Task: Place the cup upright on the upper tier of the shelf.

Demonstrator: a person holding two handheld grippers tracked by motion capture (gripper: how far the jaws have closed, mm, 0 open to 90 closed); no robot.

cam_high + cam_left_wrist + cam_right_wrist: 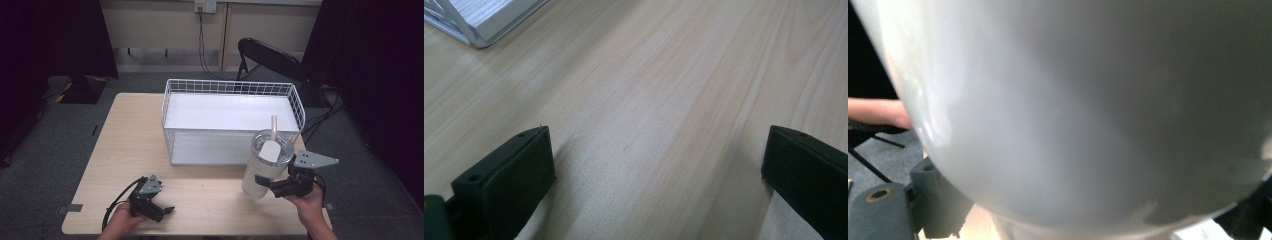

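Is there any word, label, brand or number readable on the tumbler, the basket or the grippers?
None can be read.
Tumbler: plain white wall, no print visible.
Wire basket: no label.
Right gripper, left gripper: no markings legible.
Wall socket: too small to read.

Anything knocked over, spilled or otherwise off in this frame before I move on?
Only the white tumbler stands out: it leans to the left, gripped by the right gripper near the wire basket's front right corner. No spill shows on the table. The left gripper is open over bare wood.
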